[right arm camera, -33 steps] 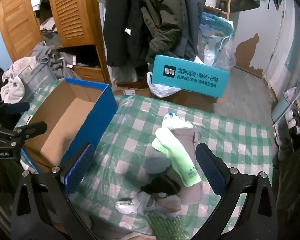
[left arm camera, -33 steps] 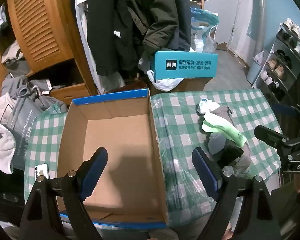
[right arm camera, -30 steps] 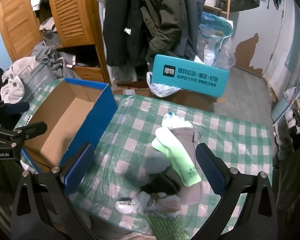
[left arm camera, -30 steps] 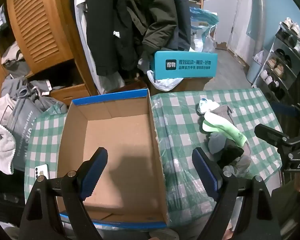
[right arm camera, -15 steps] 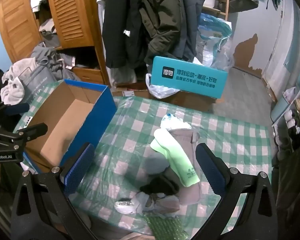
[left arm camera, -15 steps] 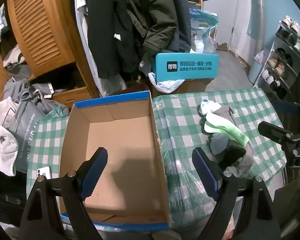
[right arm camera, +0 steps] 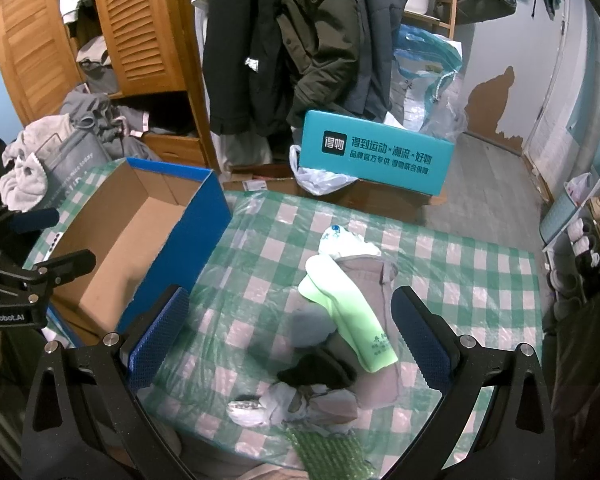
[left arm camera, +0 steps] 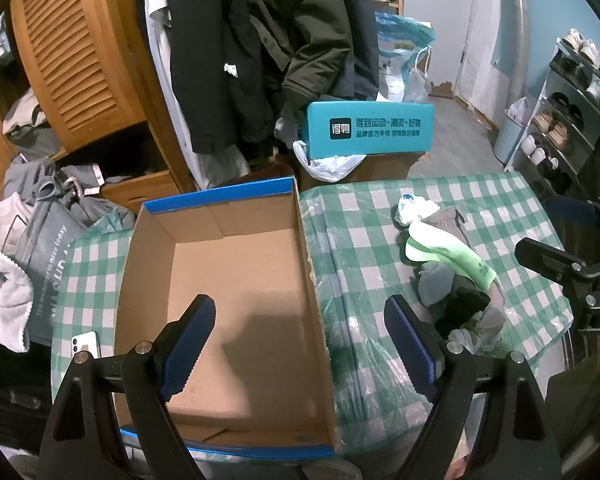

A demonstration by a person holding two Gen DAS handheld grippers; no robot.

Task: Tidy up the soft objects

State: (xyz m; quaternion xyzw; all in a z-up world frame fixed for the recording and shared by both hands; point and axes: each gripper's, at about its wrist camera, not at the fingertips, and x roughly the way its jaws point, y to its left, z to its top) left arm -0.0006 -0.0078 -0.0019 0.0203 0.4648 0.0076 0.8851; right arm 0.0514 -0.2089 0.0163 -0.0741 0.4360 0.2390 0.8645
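While hovering, both hand-held grippers (seemingly empty) gape.

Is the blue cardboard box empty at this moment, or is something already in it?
Empty. The blue cardboard box shows only bare brown floor and walls, while the socks lie piled on the checked tablecloth beside it.

Matt cardboard box (left arm camera: 236, 264); glossy plastic-covered tablecloth (right arm camera: 460, 264); cloth socks (right arm camera: 340, 320).

Dark coats (right arm camera: 300, 40) hang beside a slatted wooden wardrobe (right arm camera: 140, 24). A teal printed box (right arm camera: 376, 156) stands beyond the desk's checked cloth (right arm camera: 480, 272). A white phone (left arm camera: 85, 343) lies at the desk's left edge, and a shoe rack (left arm camera: 564, 116) lines the right wall.
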